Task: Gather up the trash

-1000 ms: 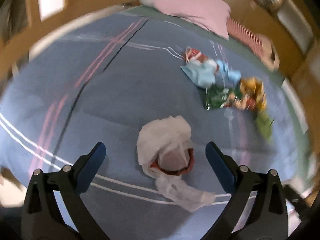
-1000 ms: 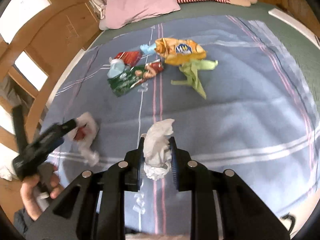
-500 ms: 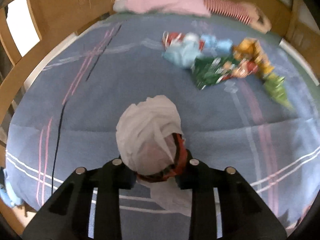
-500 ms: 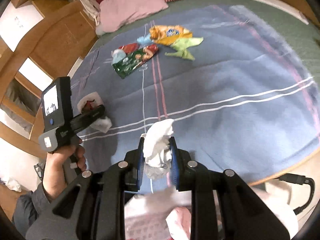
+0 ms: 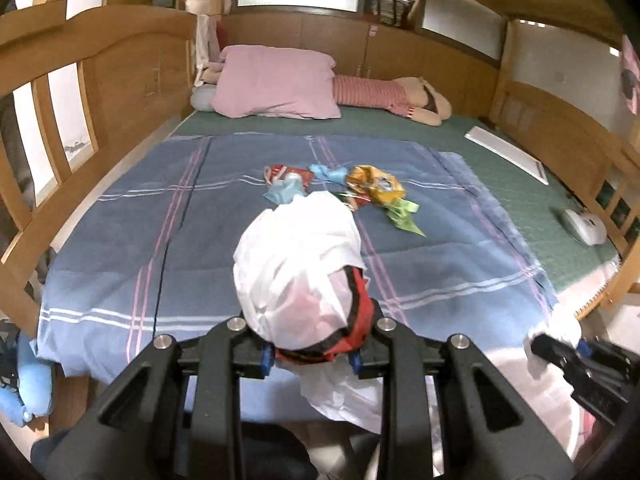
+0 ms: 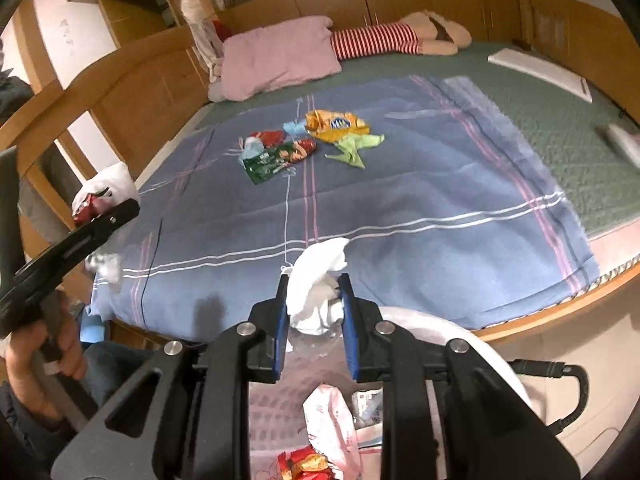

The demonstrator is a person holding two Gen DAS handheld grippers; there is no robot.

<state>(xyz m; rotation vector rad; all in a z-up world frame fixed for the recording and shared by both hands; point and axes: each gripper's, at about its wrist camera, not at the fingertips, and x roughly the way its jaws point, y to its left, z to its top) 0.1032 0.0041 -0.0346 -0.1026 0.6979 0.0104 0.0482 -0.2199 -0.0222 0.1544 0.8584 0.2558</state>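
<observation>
Trash is partly gathered. The bin (image 6: 472, 344) below the bed's near edge already holds a few wrappers. The right gripper (image 6: 314, 312) hangs above it, jaws nearly closed on a crumpled tissue (image 6: 318, 276). The left gripper (image 5: 312, 354) has its jaws pinched on a white wad with a red wrapper (image 5: 304, 280), lifted off the blanket (image 5: 120, 248). Left to do, by my reading: drop both loads, then fetch the wrapper pile (image 6: 304, 144) lying mid-blanket.

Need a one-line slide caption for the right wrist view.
Right gripper shut on a white tissue wad above the bin, wrappers left on the bed.
</observation>
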